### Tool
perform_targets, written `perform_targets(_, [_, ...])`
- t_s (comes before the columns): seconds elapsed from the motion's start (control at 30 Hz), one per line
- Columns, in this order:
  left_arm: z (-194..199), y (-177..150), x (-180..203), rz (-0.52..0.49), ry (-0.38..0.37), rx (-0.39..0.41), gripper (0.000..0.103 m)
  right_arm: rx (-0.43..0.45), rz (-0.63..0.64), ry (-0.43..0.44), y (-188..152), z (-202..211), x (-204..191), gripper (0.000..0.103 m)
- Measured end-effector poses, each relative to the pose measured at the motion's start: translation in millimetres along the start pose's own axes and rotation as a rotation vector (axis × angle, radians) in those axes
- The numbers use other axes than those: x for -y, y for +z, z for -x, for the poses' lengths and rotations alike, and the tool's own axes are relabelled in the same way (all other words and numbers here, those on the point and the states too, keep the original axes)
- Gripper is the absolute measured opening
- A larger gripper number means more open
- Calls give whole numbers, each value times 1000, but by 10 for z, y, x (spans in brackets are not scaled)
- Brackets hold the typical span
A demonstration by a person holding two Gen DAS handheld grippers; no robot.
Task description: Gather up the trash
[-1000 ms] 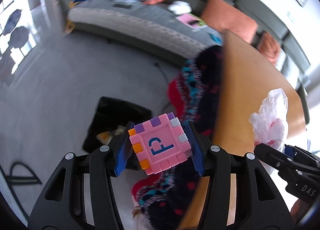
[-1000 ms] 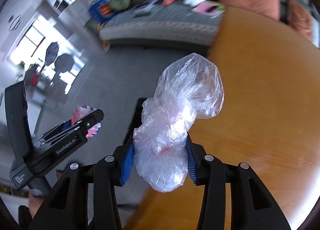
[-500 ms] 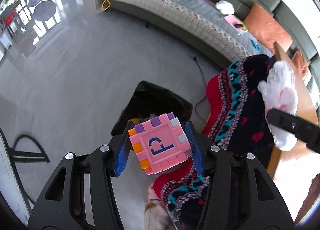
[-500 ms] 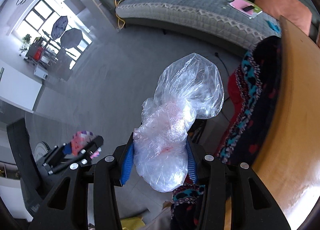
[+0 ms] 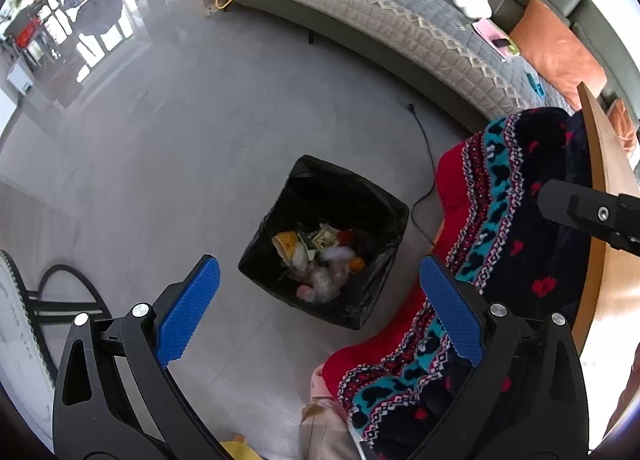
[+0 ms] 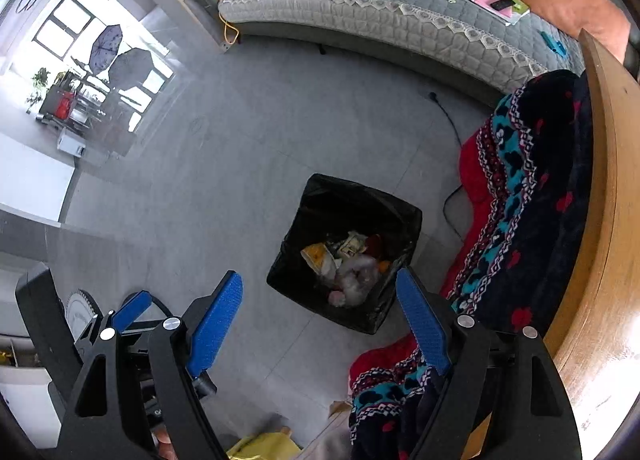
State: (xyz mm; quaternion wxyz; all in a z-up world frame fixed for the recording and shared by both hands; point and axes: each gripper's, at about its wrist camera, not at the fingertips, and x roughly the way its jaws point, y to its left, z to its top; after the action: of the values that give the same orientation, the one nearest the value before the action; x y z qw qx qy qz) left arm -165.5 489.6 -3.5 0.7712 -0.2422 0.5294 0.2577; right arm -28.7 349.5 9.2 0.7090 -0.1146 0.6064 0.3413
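A black bin lined with a black bag (image 5: 384, 203) (image 6: 400, 211) stands on the grey floor below both grippers, with mixed trash inside. A crumpled clear plastic bag (image 6: 354, 276) (image 5: 326, 280) lies on top of that trash. I cannot make out the pink cube in the bin. My left gripper (image 5: 320, 308) is open and empty above the bin's near side. My right gripper (image 6: 320, 320) is open and empty above the bin. The left gripper also shows at the lower left of the right wrist view (image 6: 132, 310).
A patterned red, navy and teal blanket (image 5: 500, 219) (image 6: 520, 187) hangs over the wooden table edge (image 5: 600, 163) (image 6: 608, 179) right of the bin. A grey sofa (image 5: 400, 19) with cushions and clutter curves behind. A black cable (image 5: 424, 163) runs on the floor.
Both grippers have opened over the bin. The pink cube has left the left gripper and the clear plastic bag has left the right one; the bag now lies in the bin.
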Motion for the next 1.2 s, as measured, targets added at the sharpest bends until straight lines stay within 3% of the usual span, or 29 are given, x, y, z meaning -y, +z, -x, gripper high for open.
perform_targets(0.53, [299,-138,293,-19,-22,32,97,79,2,34,-300,481,130,80])
perform_targets(0.93, [551,-310,829,-91,-66,57,97,146,-75,21,-672,902,705,80])
perform_targets(1.2, [688,-384,1433,-182,-103,78,97,204,-166,-11,-902,1195,1279,80])
